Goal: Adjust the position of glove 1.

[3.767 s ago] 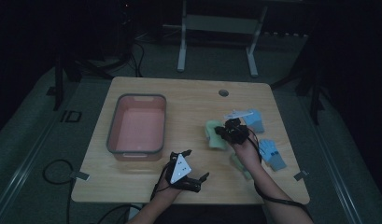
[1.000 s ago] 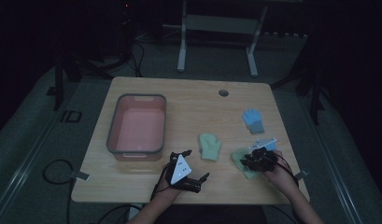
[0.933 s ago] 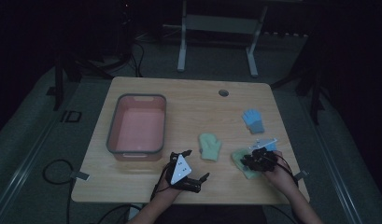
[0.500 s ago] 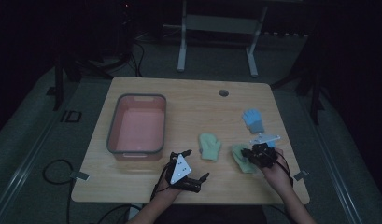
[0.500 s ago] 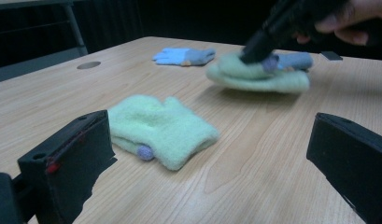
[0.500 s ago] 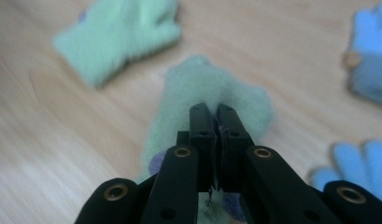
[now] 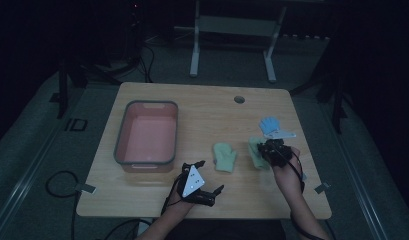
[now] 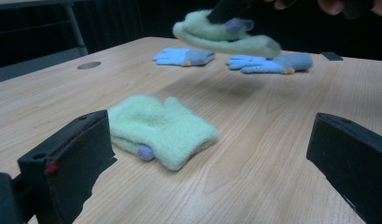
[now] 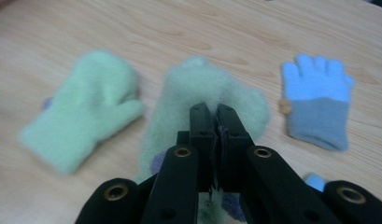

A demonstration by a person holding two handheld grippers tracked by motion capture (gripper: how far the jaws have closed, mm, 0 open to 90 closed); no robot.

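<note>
Fingers (image 9: 212,122) of the right gripper (image 7: 273,150) pinch a green mitten (image 9: 202,95), lifted clear of the worktop (image 7: 202,107). Its twin mitten (image 7: 224,156) lies flat just beside, ahead of the left gripper (image 7: 201,180), whose fingers stand apart and empty.

a: the green mitten (image 9: 202,102) in the right claw (image 9: 215,112) looks fluffy, a fuzzy fleece cloth, like the other green mitten (image 8: 160,128).
b: the surface (image 7: 202,107) is pale wood with a smooth matt grain. the claw looks matt black plastic, the pink bin (image 7: 123,145) smooth plastic.
</note>
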